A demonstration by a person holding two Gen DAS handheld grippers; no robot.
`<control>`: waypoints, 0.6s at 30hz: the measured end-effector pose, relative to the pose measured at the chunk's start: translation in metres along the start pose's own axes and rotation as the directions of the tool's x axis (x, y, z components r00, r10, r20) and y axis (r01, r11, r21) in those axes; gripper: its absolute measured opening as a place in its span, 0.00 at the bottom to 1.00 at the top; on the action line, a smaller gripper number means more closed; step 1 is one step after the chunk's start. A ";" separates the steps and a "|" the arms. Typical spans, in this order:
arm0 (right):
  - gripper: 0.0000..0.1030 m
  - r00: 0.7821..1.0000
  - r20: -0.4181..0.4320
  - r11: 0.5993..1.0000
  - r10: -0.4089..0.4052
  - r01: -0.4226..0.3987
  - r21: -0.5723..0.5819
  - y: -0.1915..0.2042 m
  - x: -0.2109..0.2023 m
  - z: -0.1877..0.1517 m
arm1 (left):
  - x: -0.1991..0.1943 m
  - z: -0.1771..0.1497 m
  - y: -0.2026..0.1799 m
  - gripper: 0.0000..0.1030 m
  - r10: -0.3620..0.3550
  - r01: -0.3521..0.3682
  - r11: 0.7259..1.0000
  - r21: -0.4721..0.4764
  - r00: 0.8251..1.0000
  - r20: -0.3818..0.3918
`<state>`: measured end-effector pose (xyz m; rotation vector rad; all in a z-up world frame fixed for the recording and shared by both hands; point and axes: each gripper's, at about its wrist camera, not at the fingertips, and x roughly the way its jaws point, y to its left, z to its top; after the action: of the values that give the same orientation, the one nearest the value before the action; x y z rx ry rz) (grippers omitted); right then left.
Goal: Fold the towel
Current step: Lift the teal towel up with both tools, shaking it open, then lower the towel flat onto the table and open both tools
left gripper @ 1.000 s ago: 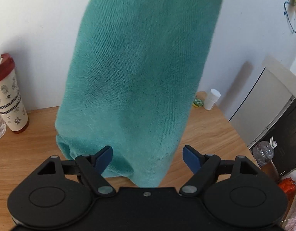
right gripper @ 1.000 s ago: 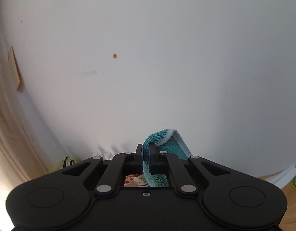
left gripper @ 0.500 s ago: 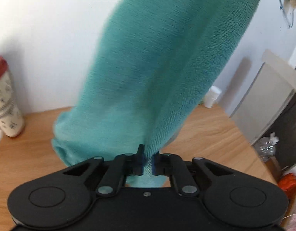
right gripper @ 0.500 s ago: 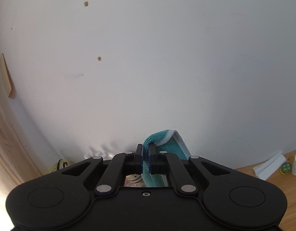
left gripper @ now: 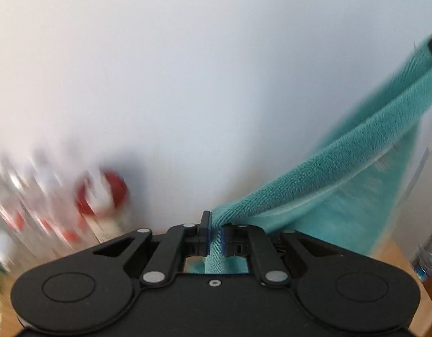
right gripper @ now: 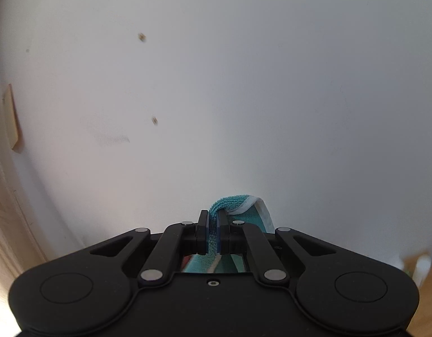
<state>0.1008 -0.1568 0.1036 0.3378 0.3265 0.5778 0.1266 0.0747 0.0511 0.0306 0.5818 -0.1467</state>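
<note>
Teal towel (left gripper: 336, 168): soft, light terry, limp; held aloft above the bench, left tongs (left gripper: 214, 237) and right tongs (right gripper: 213, 236) each clenched on a hemmed edge, best gripped at corners

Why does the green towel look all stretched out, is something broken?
Nothing looks broken. The towel is pinched in the left gripper and the right gripper, hanging between them. Only the things at the left are blurry.
</note>
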 end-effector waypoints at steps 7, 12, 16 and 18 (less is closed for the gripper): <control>0.05 0.999 -0.044 0.999 0.016 -0.018 -0.041 0.008 0.007 -0.016 | -0.029 0.041 0.025 0.06 0.049 -0.051 0.998 0.031 0.996 0.070; 0.05 0.958 -0.271 0.996 -0.093 0.093 -0.011 -0.025 0.030 -0.102 | -0.011 -0.019 0.034 0.06 0.043 -0.039 0.997 0.061 0.997 -0.071; 0.05 0.893 -0.422 0.978 -0.157 0.200 0.059 -0.053 0.028 -0.164 | 0.012 -0.100 0.022 0.06 -0.018 0.036 0.997 0.067 0.968 -0.251; 0.05 0.848 -0.487 0.958 -0.211 0.278 0.068 -0.021 0.015 -0.187 | 0.014 -0.131 0.011 0.06 -0.052 0.076 0.995 0.062 0.945 -0.322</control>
<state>0.0498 -0.1244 -0.0753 0.2759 0.8785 0.3785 0.0686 0.0932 -0.0658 0.1091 0.9028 -0.2286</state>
